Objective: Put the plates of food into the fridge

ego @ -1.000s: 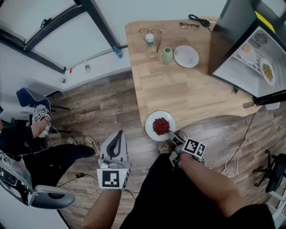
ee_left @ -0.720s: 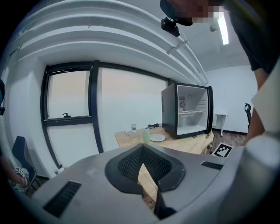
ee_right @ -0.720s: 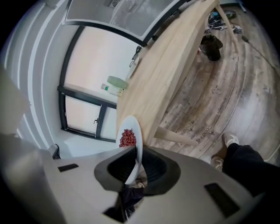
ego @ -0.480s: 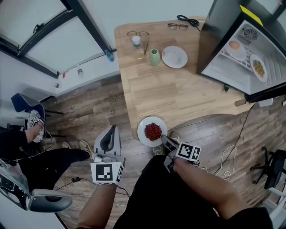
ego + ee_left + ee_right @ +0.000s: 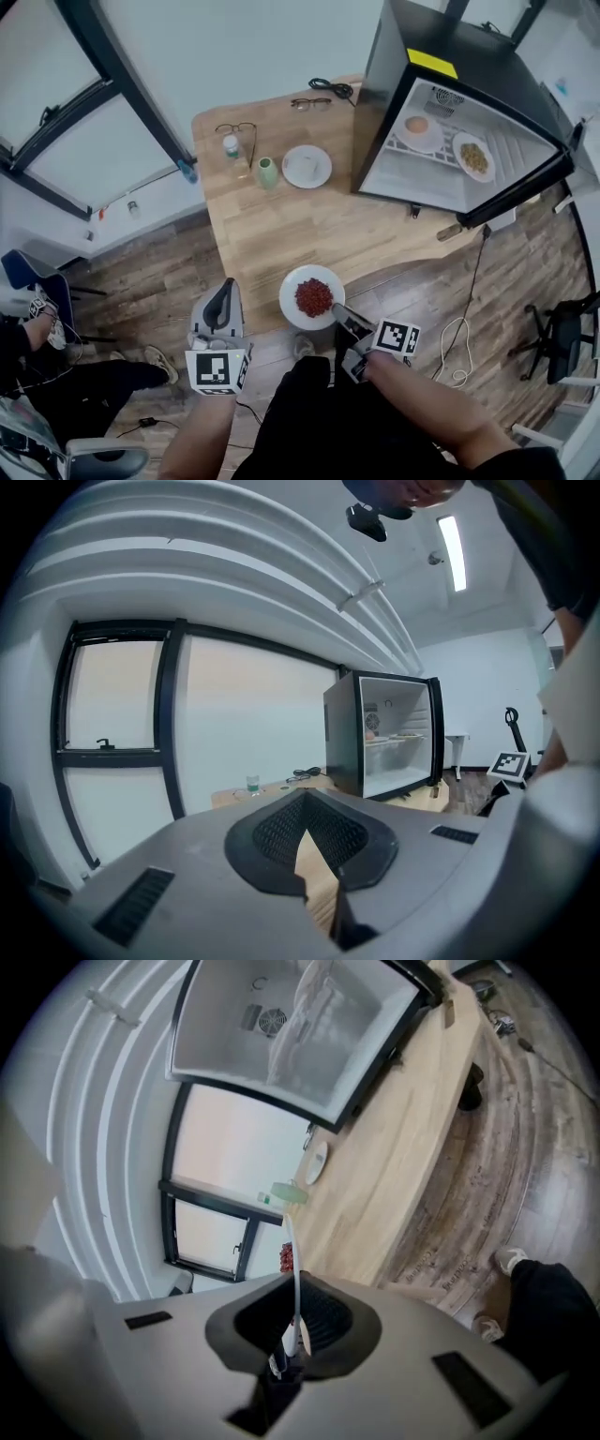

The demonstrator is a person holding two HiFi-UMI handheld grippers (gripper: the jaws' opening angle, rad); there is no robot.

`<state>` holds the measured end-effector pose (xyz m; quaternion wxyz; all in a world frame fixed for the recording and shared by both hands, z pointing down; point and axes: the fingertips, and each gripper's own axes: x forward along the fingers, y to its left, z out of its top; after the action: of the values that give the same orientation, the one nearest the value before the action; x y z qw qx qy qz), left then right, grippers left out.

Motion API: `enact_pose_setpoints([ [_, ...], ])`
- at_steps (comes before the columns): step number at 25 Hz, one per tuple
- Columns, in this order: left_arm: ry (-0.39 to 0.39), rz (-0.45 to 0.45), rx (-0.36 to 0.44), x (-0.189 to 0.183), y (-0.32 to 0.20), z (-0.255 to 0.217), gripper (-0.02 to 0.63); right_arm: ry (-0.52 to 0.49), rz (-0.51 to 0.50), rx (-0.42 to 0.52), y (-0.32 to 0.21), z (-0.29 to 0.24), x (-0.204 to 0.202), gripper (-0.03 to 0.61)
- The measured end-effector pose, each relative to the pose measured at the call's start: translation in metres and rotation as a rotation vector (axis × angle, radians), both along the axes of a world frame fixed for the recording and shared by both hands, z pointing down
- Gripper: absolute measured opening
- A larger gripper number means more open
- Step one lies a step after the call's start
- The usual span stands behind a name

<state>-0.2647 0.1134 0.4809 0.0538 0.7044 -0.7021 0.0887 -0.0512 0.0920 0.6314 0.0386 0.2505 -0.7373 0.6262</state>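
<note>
A white plate of red food (image 5: 313, 297) hangs at the near edge of the wooden table (image 5: 281, 234). My right gripper (image 5: 337, 313) is shut on its near rim; the jaws have just been closing on that rim. In the right gripper view the plate (image 5: 293, 1269) shows edge-on between the pads of that gripper (image 5: 293, 1324). My left gripper (image 5: 225, 287) is shut and holds nothing, left of the plate, just off the table's edge. The black fridge (image 5: 459, 159) stands open at the table's far right, with two plates of food (image 5: 419, 127) (image 5: 473, 155) on its shelf.
A white plate (image 5: 307, 166), a green cup (image 5: 268, 172), a small bottle (image 5: 231, 147), two pairs of glasses (image 5: 242, 131) and a black cable (image 5: 328, 87) lie on the far part of the table. A white cable (image 5: 455, 342) and an office chair (image 5: 562, 337) are on the floor at the right.
The right gripper closed on the plate's rim and the plate has risen off the table edge. The left gripper moved closer to the table. The head view swung toward the fridge.
</note>
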Motion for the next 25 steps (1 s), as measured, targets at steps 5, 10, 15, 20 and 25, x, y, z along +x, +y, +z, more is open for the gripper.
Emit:
enact_pose_setpoints([
  [5,0.008,0.057,0.024,0.029,-0.034,-0.013,0.003,0.001,0.123,0.037,-0.042,-0.019,0.051,0.031],
  [10,0.002,0.105,0.059,0.059,-0.07,-0.033,0.003,-0.03,0.21,0.06,-0.078,-0.033,0.086,0.031],
  [15,0.002,0.128,0.075,0.083,-0.102,-0.048,0.003,-0.039,0.28,0.059,-0.111,-0.038,0.114,0.031],
  [20,-0.027,0.156,0.1,0.104,-0.126,-0.064,0.003,-0.034,0.234,0.099,-0.143,-0.042,0.119,0.031],
  [25,-0.024,0.135,0.107,0.108,-0.147,-0.07,0.003,-0.042,0.253,0.1,-0.176,-0.044,0.122,0.031],
])
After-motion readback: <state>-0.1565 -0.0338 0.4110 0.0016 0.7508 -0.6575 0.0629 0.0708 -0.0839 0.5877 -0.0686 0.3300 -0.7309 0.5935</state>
